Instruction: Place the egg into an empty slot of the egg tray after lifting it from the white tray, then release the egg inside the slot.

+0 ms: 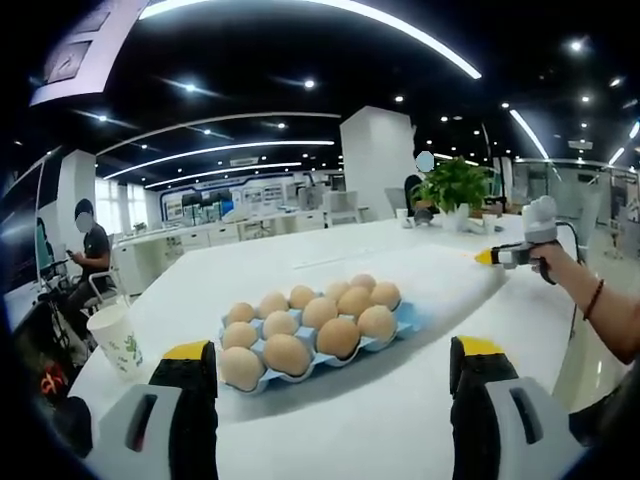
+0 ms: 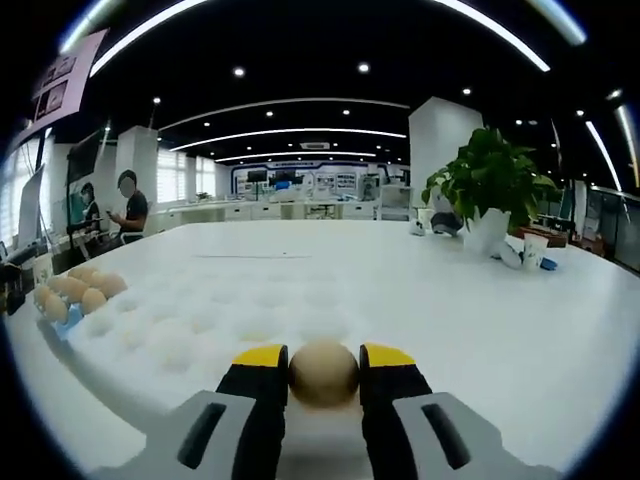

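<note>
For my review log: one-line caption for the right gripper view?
Yellow-tipped right gripper clamps a tan egg above the dimpled white tray.

eggs (image 1: 310, 325) crowding blue egg tray (image 1: 405, 322), bare table (image 1: 350, 430) around

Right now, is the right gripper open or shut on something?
Shut on the egg: the right gripper's yellow-tipped jaws press against both its sides, above the white tray.

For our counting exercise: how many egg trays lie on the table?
2. A blue tray, loaded with eggs, sits beside a white tray. The white tray lies under the right tongs, which grip one egg. No others are visible.
</note>
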A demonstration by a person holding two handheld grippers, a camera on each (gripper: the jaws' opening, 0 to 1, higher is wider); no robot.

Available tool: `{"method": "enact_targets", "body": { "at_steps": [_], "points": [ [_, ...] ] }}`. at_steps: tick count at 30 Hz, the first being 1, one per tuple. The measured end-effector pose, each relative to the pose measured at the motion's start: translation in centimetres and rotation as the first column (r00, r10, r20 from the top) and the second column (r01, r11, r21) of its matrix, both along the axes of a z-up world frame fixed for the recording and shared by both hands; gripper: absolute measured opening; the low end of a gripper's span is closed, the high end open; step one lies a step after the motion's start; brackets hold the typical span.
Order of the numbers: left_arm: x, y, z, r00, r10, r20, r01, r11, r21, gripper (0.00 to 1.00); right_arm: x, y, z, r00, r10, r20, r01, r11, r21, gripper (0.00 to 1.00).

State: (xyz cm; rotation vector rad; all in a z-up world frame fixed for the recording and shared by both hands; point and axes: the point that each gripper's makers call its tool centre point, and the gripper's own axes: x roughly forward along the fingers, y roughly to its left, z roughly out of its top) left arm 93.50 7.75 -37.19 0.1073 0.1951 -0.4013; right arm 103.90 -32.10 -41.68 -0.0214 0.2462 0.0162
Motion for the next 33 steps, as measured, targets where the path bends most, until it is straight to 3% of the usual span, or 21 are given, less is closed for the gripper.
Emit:
{"method": "enact_targets", "body": {
  "at_steps": [7, 13, 20, 33],
  "points": [
    [0.0, 0.1, 0.3, 1.0, 0.002, 0.007, -0.002, 1.0, 0.0, 0.99, -0.1, 0.0, 0.1, 1.0, -0.003, 0.004, 0.002, 1.0, 0.024, 0.29],
    [-0.2, 0.4, 0.4, 1.0, 0.009, 0.013, -0.009, 1.0, -0.003, 0.99, -0.3, 0.2, 1.5, 0.998, -0.002, 0.057, 0.001, 1.0, 0.028, 0.29],
    [-0.4, 0.5, 0.3, 1.0, 0.011, 0.012, -0.011, 1.0, -0.006, 0.99, -0.5, 0.8, 2.4, 0.997, 0.01, 0.077, -0.011, 1.0, 0.019, 0.29],
    [-0.7, 0.2, 0.5, 1.0, 0.006, 0.018, -0.006, 1.0, -0.007, 0.99, -0.7, 4.8, 3.7, 0.99, 0.105, 0.09, -0.106, 0.994, 0.0, 0.29]
  ]
}}
